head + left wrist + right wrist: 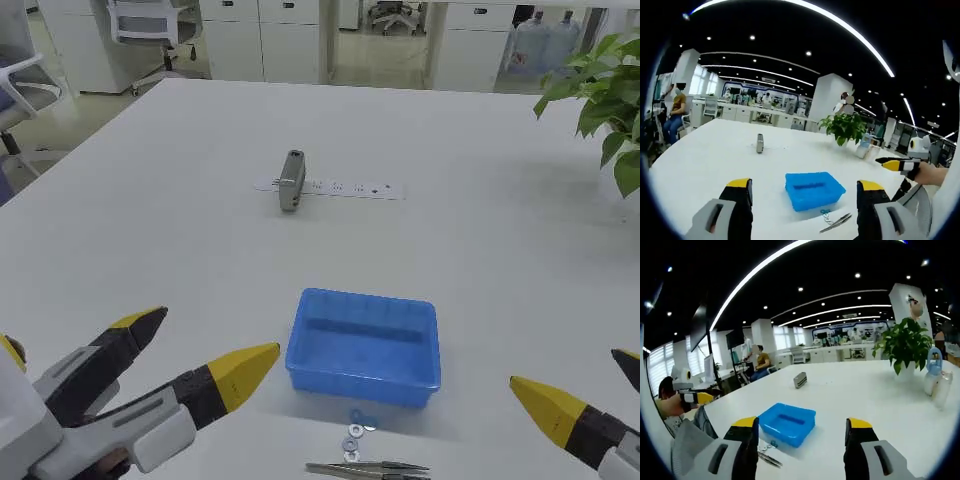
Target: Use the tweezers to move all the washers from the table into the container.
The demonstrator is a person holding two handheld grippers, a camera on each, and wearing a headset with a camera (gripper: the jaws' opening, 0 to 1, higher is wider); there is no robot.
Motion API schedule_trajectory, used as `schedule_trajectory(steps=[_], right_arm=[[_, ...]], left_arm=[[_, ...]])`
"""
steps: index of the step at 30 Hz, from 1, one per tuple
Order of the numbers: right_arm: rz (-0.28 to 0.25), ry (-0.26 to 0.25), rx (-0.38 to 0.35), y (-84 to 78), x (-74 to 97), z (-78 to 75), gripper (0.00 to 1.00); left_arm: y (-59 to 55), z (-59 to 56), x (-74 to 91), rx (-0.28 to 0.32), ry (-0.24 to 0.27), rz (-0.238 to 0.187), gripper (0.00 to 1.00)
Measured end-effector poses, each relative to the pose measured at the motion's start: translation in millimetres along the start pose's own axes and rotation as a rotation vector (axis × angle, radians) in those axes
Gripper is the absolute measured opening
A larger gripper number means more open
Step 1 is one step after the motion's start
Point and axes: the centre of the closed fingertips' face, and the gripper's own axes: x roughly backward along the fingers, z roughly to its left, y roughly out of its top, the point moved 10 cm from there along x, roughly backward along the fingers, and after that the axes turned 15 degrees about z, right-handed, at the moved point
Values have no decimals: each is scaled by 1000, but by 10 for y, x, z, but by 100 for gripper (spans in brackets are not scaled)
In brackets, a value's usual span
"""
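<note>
We hold the left tongs (218, 333) and right tongs (565, 368) released and empty above the table (180, 200). Between them lie the washers (355, 430) and tweezers (368, 467), the blue container (365, 345) just beyond the washers.

The container (360, 385) is blue, the table (180, 230) white, the washers (352, 442) and tweezers (368, 466) silvery.

Washers (355, 431) too small for a count

Head view looks down; both gripper views face forward, sharing the container (360, 382).
</note>
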Motion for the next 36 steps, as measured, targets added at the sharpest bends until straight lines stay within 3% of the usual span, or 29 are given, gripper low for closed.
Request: schedule_trajectory(steps=[13, 17, 24, 29, 36], right_arm=[[57, -19, 72, 12, 12, -35, 68], [52, -18, 65, 22, 18, -48, 68], [57, -3, 70, 13, -29, 3, 68], [89, 4, 81, -37, -45, 0, 67], [78, 14, 76, 7, -91, 11, 67]], left_arm=[[3, 11, -14, 31, -5, -17, 84], [0, 20, -21, 43, -10, -21, 84], [-7, 4, -50, 37, -16, -8, 83], [4, -16, -65, 30, -17, -7, 83], [28, -49, 38, 7, -7, -7, 82]])
